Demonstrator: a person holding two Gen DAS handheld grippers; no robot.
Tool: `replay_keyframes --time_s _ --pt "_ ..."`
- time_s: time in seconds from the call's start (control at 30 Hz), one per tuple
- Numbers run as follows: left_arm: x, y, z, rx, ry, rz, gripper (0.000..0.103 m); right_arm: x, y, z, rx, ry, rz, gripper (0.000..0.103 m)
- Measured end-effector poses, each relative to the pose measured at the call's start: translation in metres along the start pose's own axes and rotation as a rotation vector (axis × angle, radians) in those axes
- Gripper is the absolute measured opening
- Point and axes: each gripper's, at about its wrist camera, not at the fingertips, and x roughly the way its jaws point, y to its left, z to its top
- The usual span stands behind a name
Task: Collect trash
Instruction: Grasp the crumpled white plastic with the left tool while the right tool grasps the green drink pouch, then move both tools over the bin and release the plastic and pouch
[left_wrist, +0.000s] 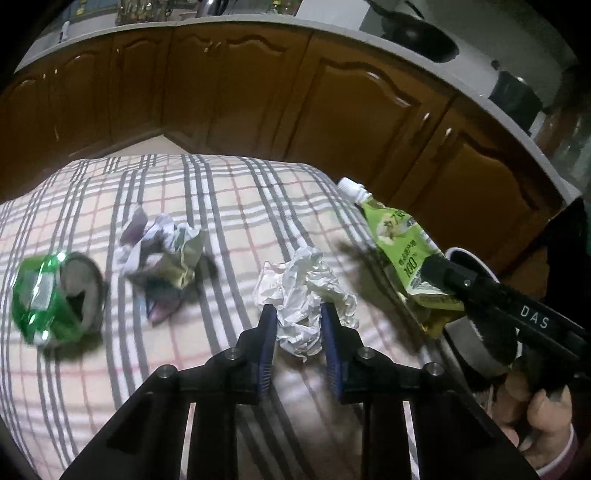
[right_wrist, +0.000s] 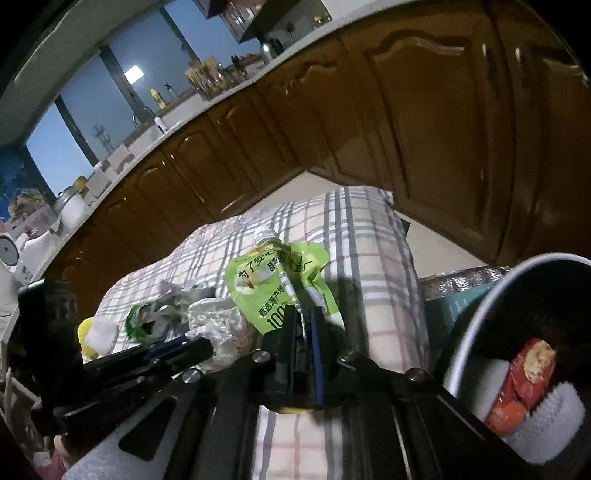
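Left gripper (left_wrist: 299, 314) clamped on crumpled paper (left_wrist: 304, 291), right gripper (right_wrist: 304, 325) clamped on green pouch (right_wrist: 280, 280), bin (right_wrist: 480, 332) holding wrappers (right_wrist: 532, 373).

The left gripper (left_wrist: 298, 314) points toward 12 o'clock and downward, its blue pads closed on crumpled paper (left_wrist: 304, 291). The right gripper (right_wrist: 303, 325) reaches in from 4 o'clock in the left view, jaws clamped on a green pouch (right_wrist: 280, 284). A hand (left_wrist: 543, 417) holds its handle.

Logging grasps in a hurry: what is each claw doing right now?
Left claw: closed on the crumpled white paper.
Right claw: closed on the green spout pouch.
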Motion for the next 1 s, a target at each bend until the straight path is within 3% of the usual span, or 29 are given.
replay_keyframes --time_s 0.43,1.0 --pt "-0.047 -0.044 -0.028 0.098 -0.021 -0.057 0.023 -0.086 -0.006 -0.032 0.044 -0.098 -0.029 0.006" --pt "-0.044 -0.127 -0.039 0.244 -0.014 -0.086 0.023 -0.158 -0.049 -0.06 0.112 -0.191 -0.119 0.007"
